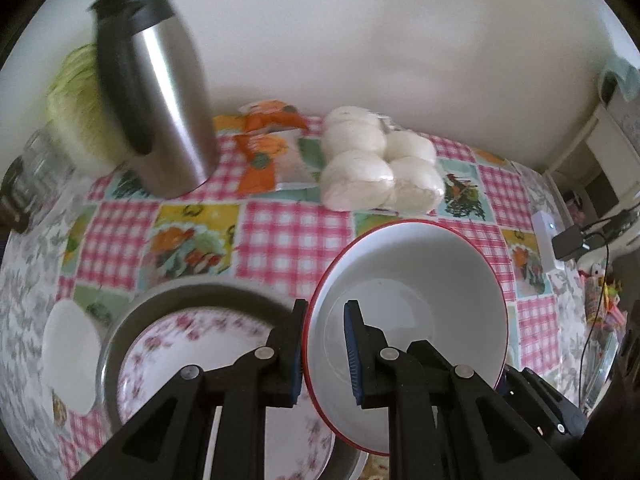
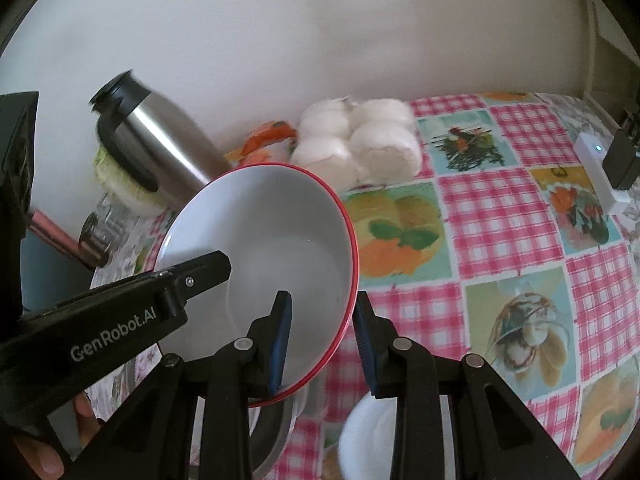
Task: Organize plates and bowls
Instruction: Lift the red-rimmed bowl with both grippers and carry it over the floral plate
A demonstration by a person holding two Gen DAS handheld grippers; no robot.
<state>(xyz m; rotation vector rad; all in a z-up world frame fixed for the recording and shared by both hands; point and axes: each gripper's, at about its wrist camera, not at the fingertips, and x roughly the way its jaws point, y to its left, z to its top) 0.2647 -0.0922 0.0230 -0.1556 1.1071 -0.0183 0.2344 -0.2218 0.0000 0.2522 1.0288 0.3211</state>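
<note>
Bowl: white bowl (image 1: 404, 320) with a red rim, tilted and clear of the worktop (image 1: 280, 236), carried between both grippers at opposite sides of its rim.
Left gripper: left gripper (image 1: 324, 354) has its fingers closed tight on the bowl's near-left rim, one blue pad inside the wall and one outside.
Right gripper: right gripper (image 2: 322, 340) has its fingers narrowly parted across the bowl's right rim, one pad inside and one outside, gripping it.
Below the bowl: flowered plate (image 1: 188, 344) lies in a grey metal basin (image 1: 192, 288) (seen from the left wrist view), just left of and under the bowl.
Open room: checked cloth to the right of the bowl is bare as far as the white box (image 2: 596, 168) near the worktop's right edge.
Crowded side: steel flask (image 1: 156, 100) stands at the back left, with a cabbage (image 1: 76, 116) behind it and a glass jar (image 1: 32, 176) at the left edge.
Back edge: bag of white buns (image 1: 376, 160) and an orange-printed packet (image 1: 268, 152) lie near the wall.
Hard to make out: white round thing (image 2: 368, 436) under the right gripper is blurred and partly covered; a white disc (image 1: 70, 360) lies left of the basin; the basin's near rim is hidden by the fingers.
</note>
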